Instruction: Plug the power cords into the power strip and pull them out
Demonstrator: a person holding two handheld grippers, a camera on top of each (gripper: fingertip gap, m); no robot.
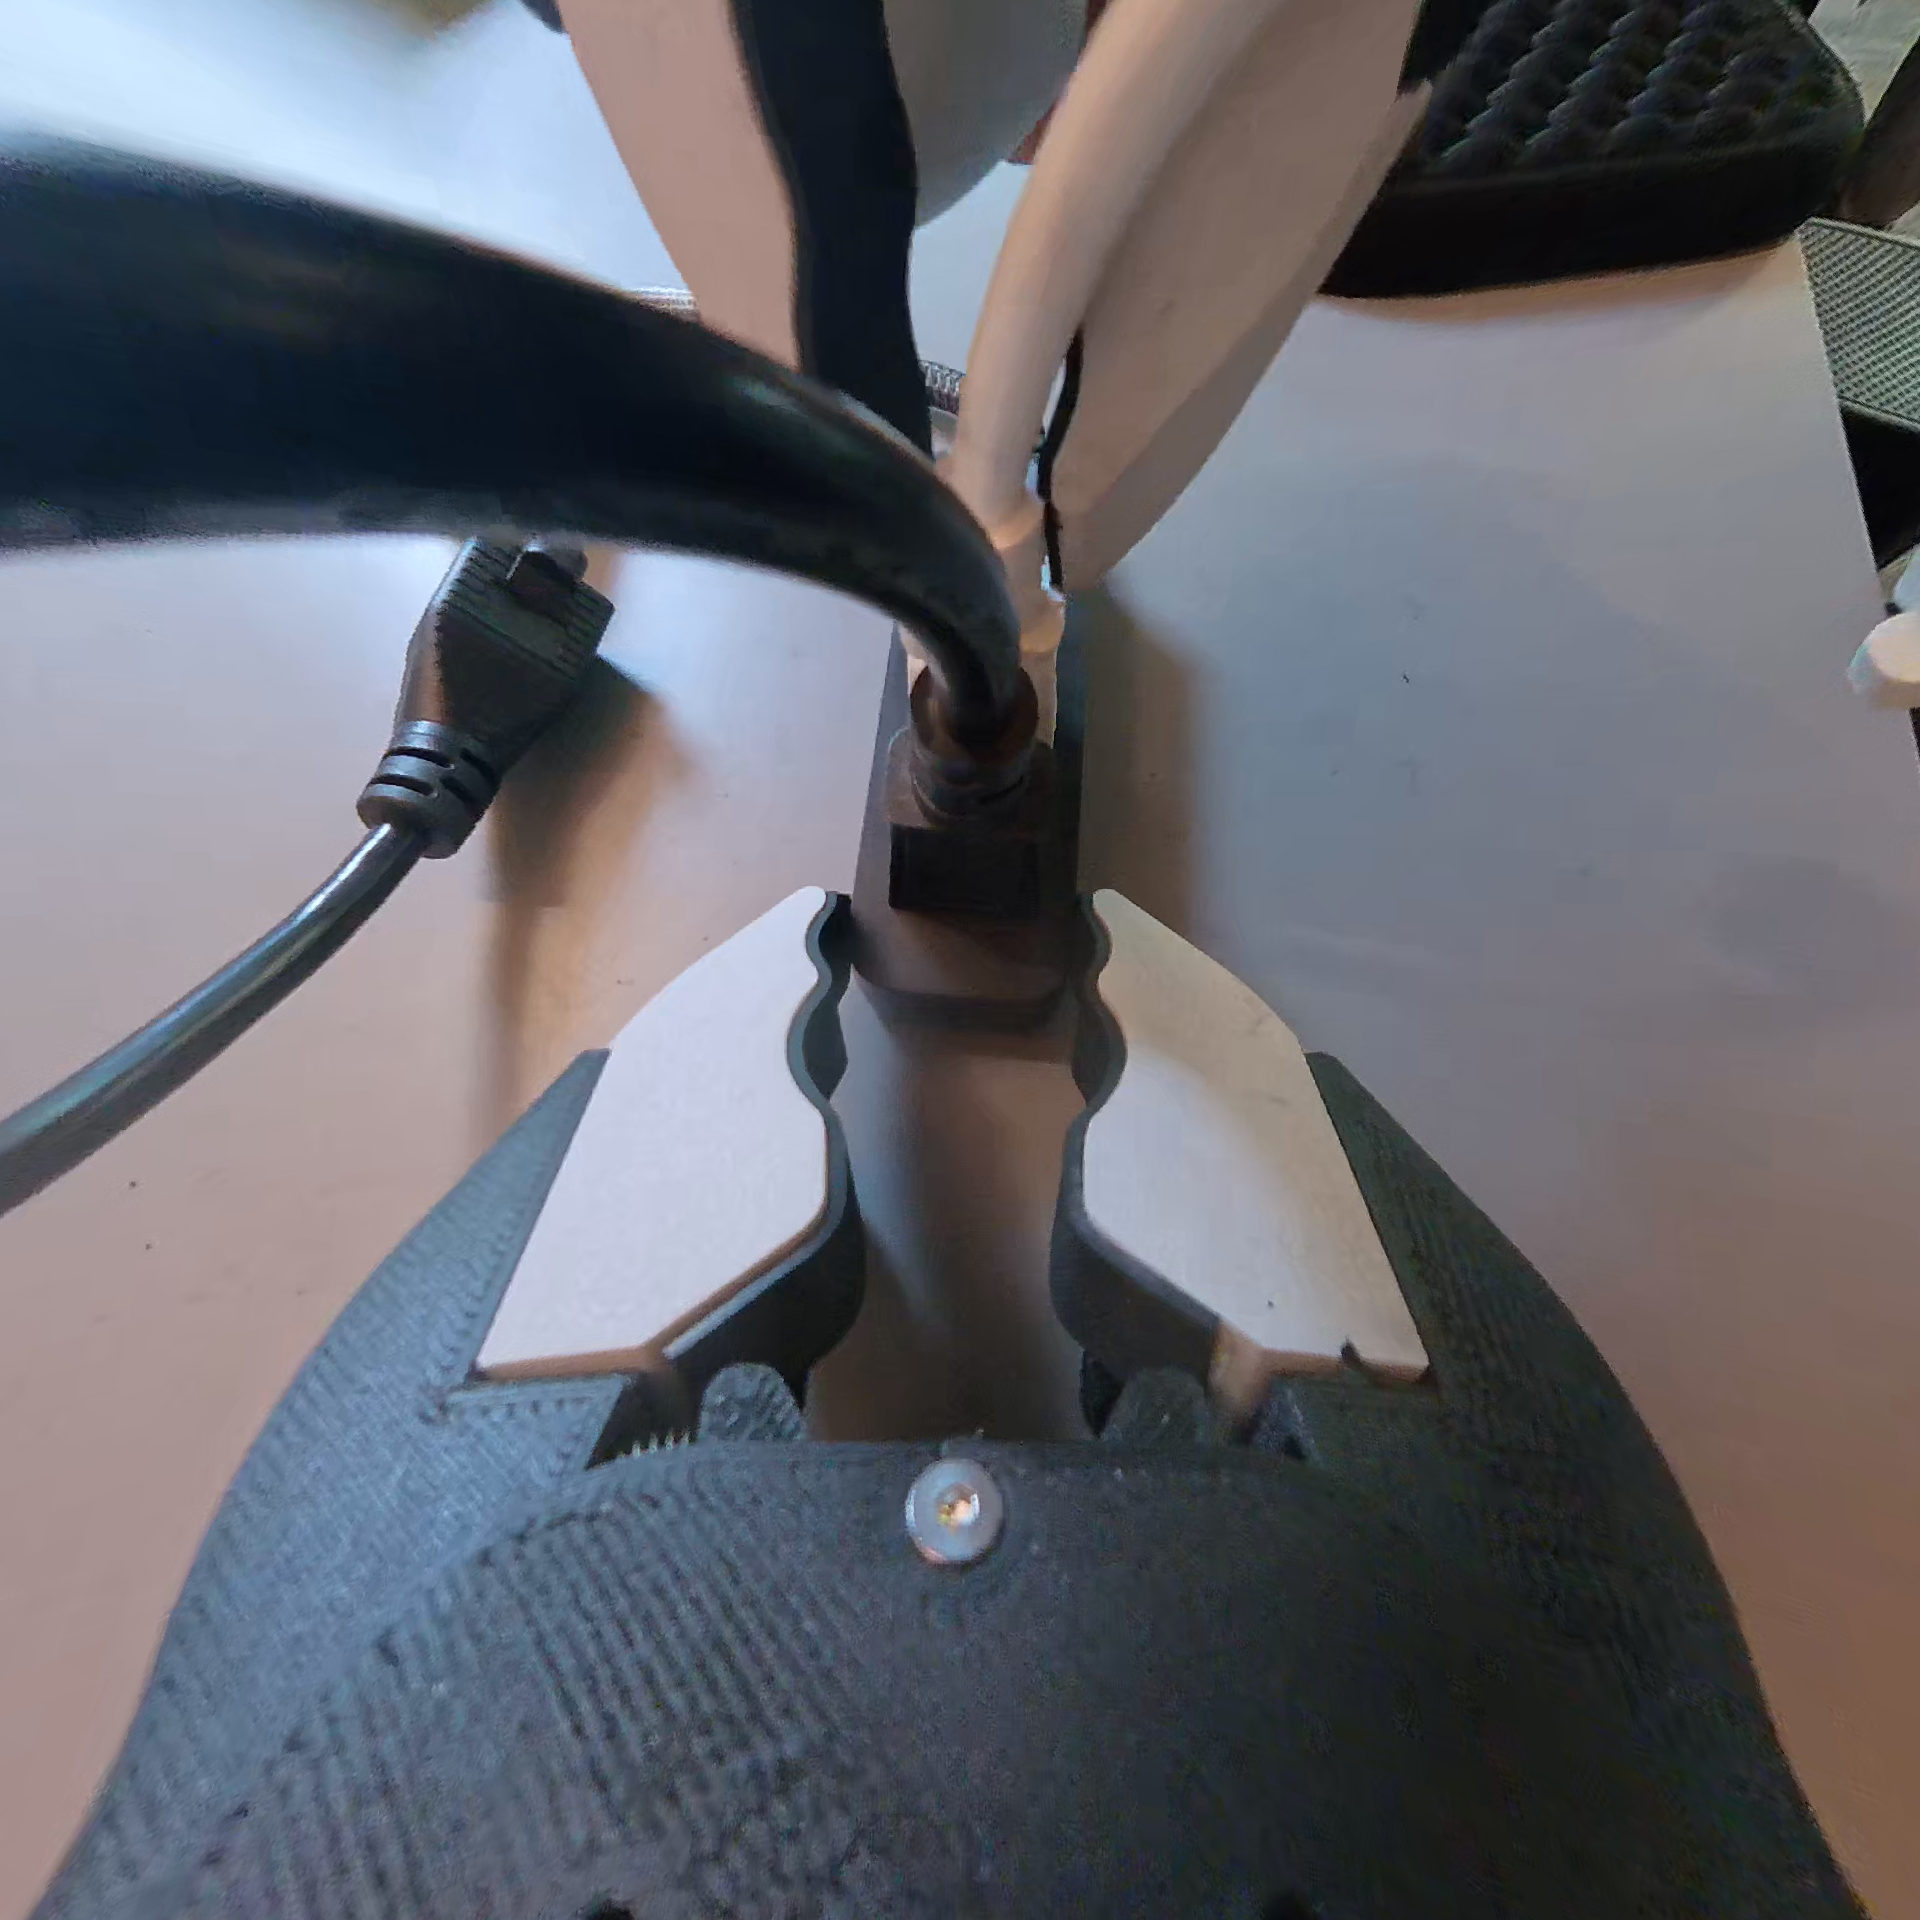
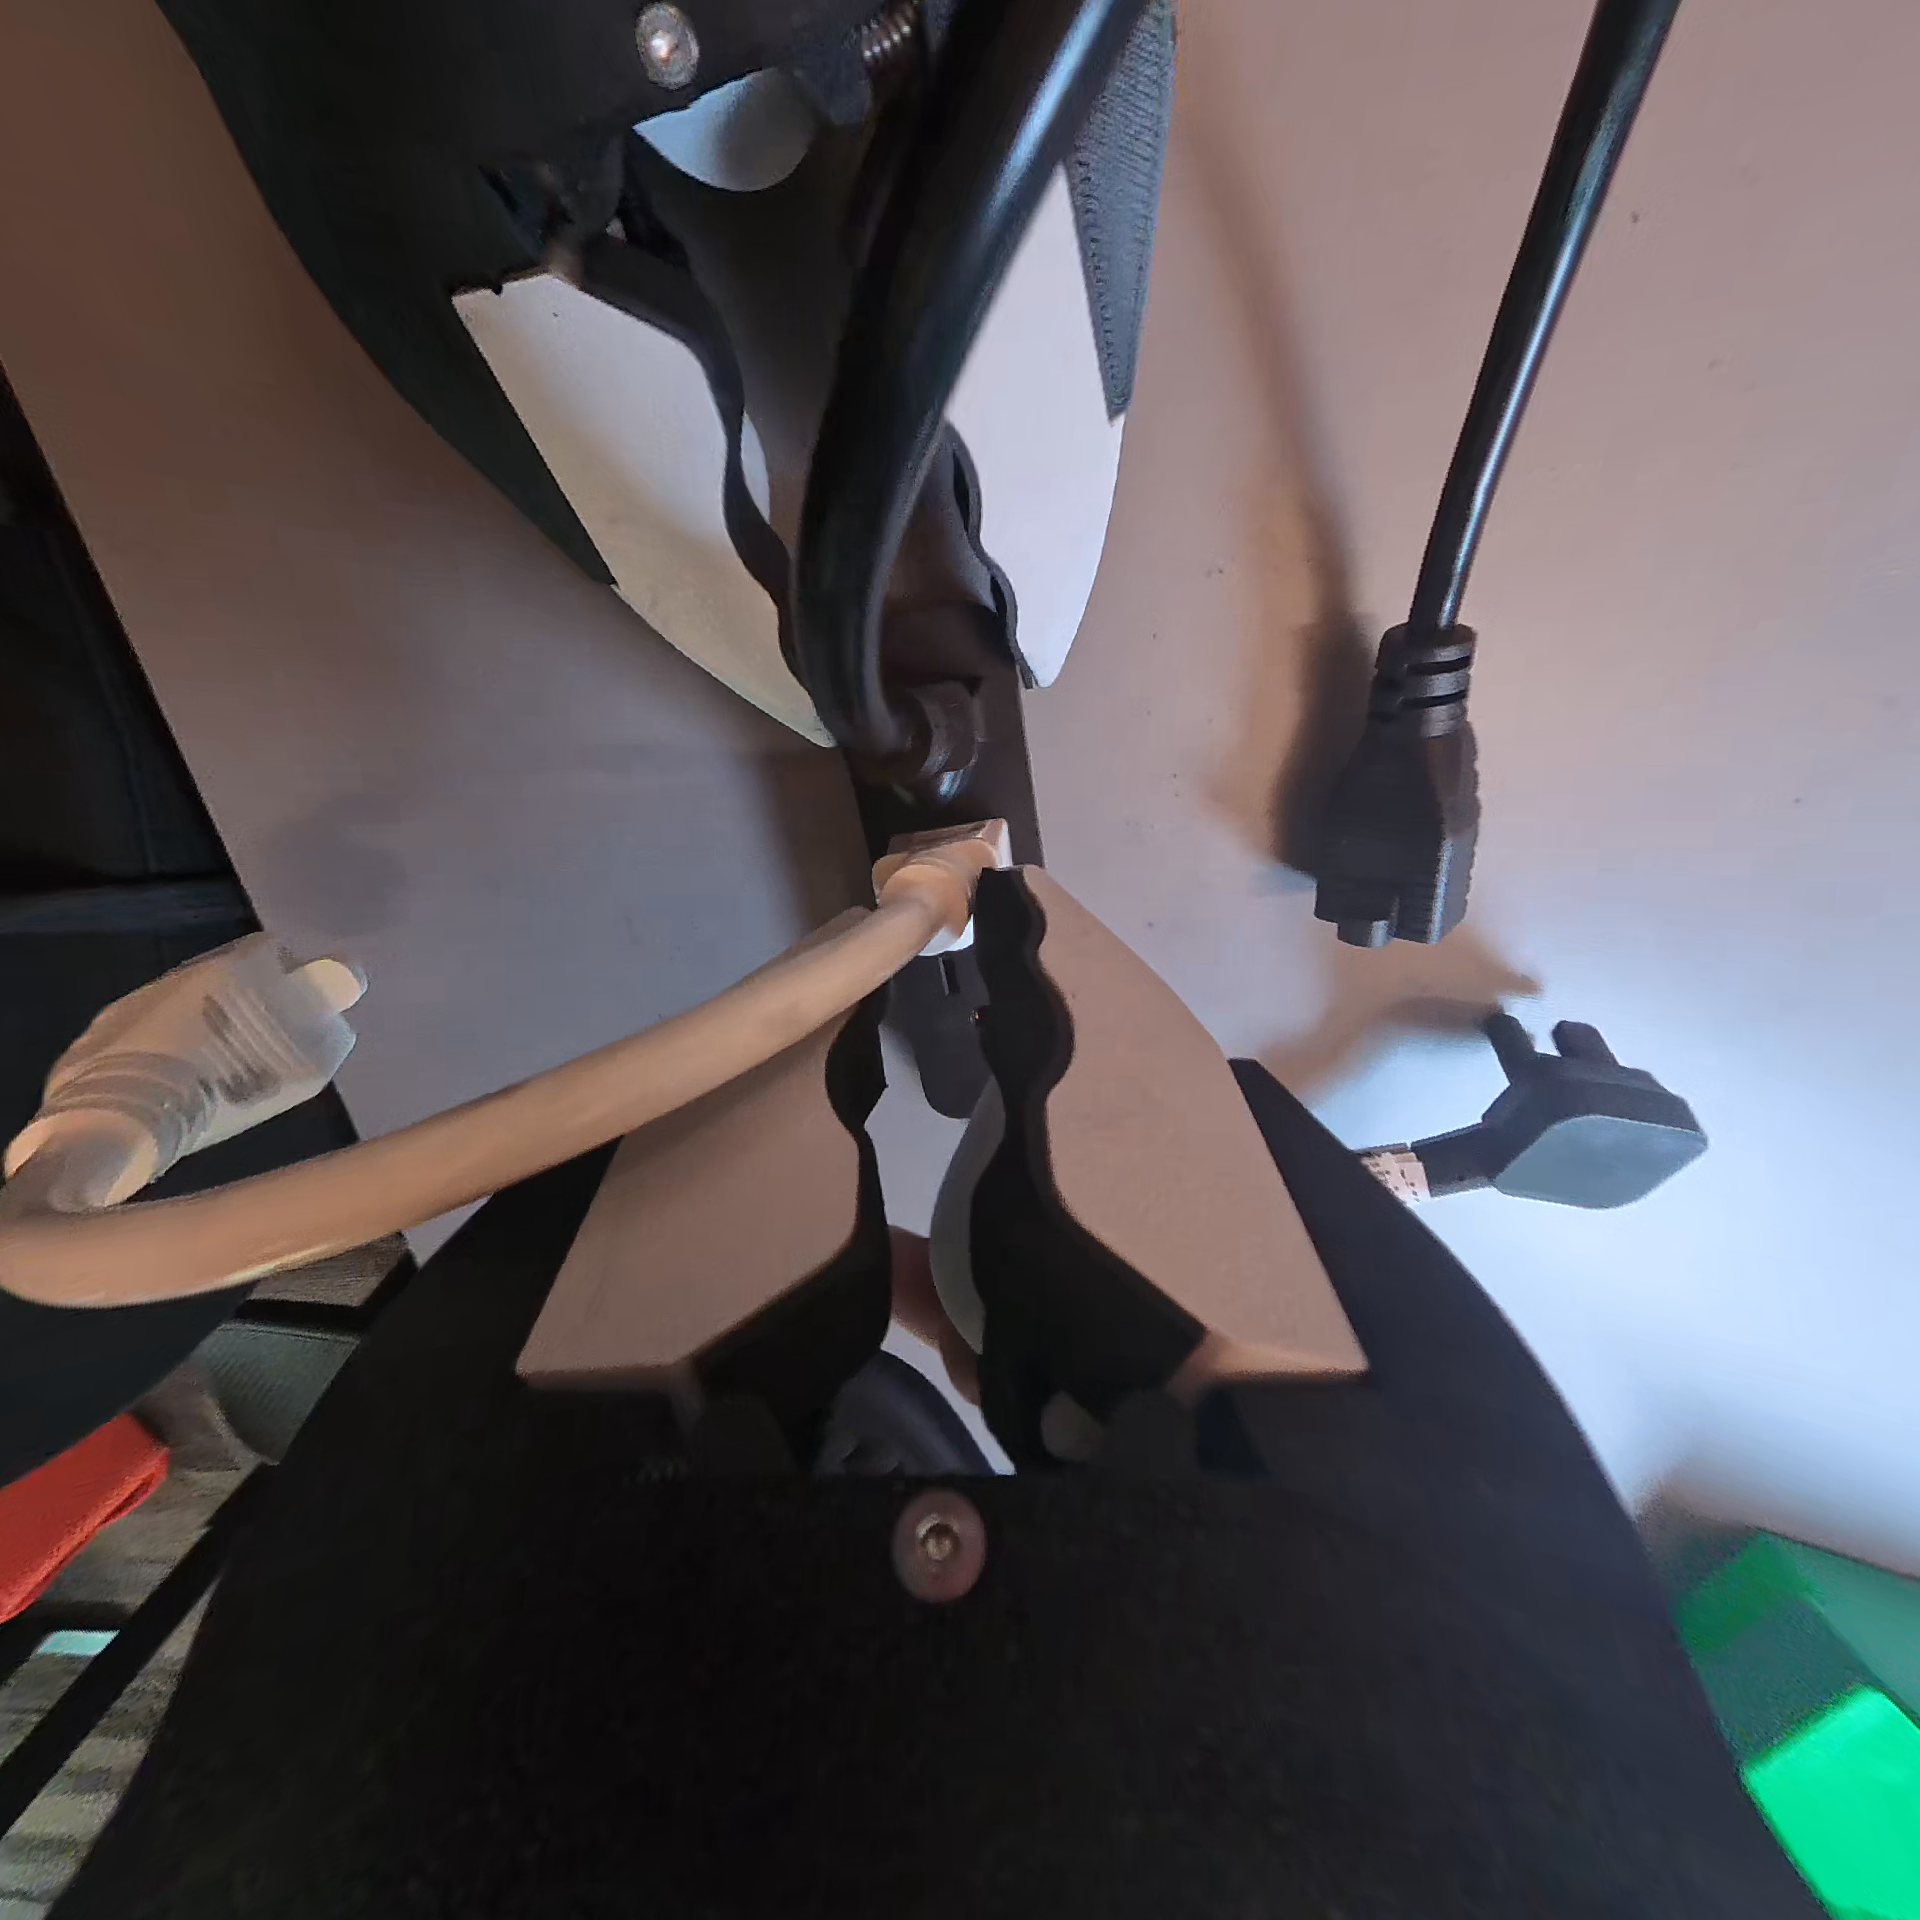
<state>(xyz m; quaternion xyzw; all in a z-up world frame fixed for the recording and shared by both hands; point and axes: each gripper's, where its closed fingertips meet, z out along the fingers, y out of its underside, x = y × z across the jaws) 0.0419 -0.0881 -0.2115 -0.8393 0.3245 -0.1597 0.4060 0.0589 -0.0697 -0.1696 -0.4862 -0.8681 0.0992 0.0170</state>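
Observation:
A narrow dark power strip [image 1: 956, 971] lies on the table. My left gripper [image 1: 961, 935] is shut on its near end. A black plug [image 1: 966, 821] with a thick black cord [image 1: 520, 416] sits in the strip just beyond my fingertips. My right gripper [image 2: 930, 966] is shut on a white plug [image 2: 940, 868] that stands on the strip [image 2: 1008, 758]; its white cord [image 2: 520, 1122] runs off to the left. In the left wrist view the right gripper [image 1: 1049, 561] comes down from above, just behind the black plug. In the right wrist view the left gripper [image 2: 925, 686] shows opposite.
A loose black connector [image 1: 488, 675] lies left of the strip and also shows in the right wrist view [image 2: 1403, 800]. A flat black plug [image 2: 1590, 1132] lies to the right. A white connector [image 2: 208, 1039] hangs by the table's left edge. A green object [image 2: 1818, 1714] is at the lower right. One gripper's finger ends stand about 6 cm off the other's.

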